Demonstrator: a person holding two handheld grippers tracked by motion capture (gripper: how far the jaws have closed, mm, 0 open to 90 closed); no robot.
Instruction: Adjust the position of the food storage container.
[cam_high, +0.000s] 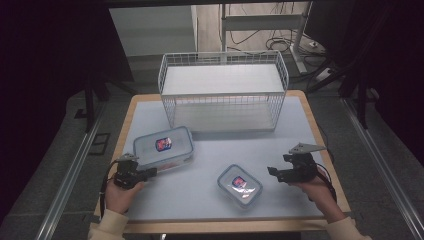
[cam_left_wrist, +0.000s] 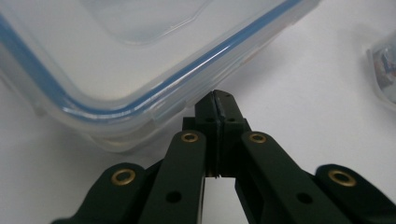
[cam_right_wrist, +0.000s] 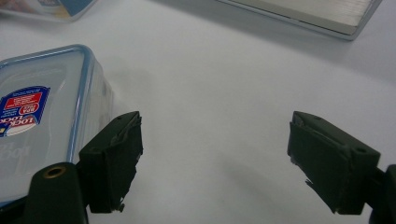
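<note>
Left gripper (cam_left_wrist: 215, 100) pinched shut, seemingly touching larger lidded container (cam_high: 163, 146). Right gripper (cam_right_wrist: 215, 158) spread wide just beside smaller container (cam_high: 240, 185). White wire basket (cam_high: 223, 92) standing behind on tabletop (cam_high: 280, 145), well apart.

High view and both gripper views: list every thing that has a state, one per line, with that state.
Larger container: lid on, flat on the table, by the left gripper.
Smaller container: lid on, flat on the table, ungripped.
Wire rack: upright at the table's far side, both shelves bare.
Left gripper: jaws shut, holding nothing, tip beside the larger container's corner.
Right gripper: jaws wide open, empty, beside the smaller container.
</note>
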